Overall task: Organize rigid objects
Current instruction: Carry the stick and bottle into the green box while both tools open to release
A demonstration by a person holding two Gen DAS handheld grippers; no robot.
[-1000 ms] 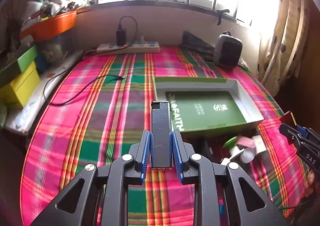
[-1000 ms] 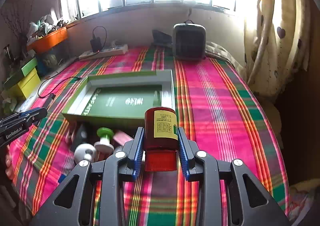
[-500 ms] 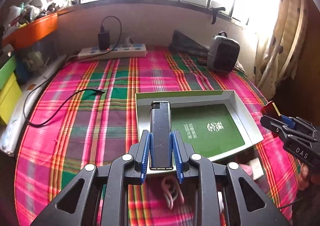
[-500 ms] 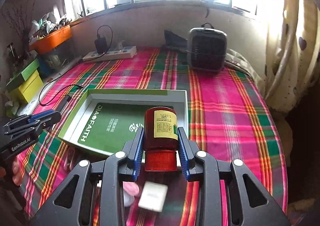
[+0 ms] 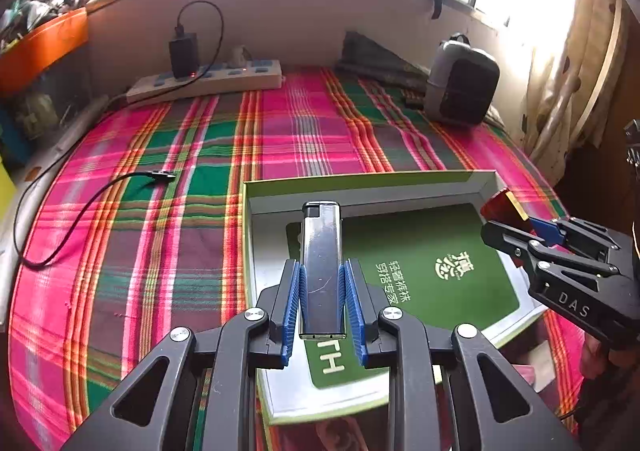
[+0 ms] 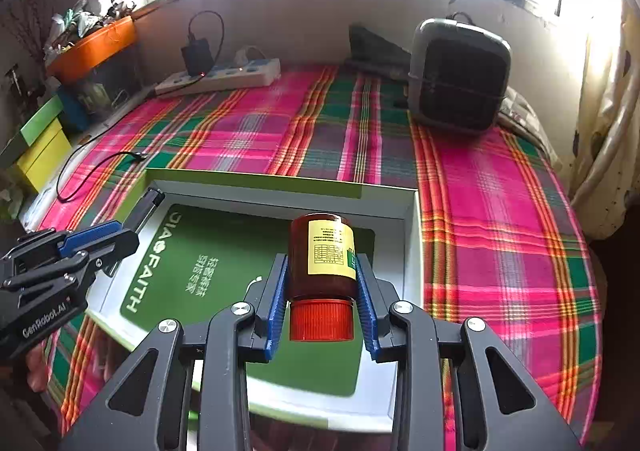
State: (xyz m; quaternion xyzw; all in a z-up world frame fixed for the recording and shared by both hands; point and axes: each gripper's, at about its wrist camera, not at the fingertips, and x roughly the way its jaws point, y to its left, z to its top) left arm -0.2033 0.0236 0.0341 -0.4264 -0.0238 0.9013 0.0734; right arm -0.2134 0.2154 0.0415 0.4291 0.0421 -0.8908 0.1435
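1. Now the lighter (image 5: 321, 267) and the red bottle (image 6: 322, 259) both hang over the shallow green-rimmed box (image 5: 360, 187), so each drop is straight down.
2. Pinched in the left gripper (image 5: 322, 291), the lighter is slim and silvery, its long axis pointing away toward the far wall.
3. Clamped in the right gripper (image 6: 322, 291), the bottle lies sideways, orange cap near, yellow label up.
4. Left gripper covers the box's left side, right gripper its right.
5. Around the box lies a plaid cloth (image 6: 500, 211).
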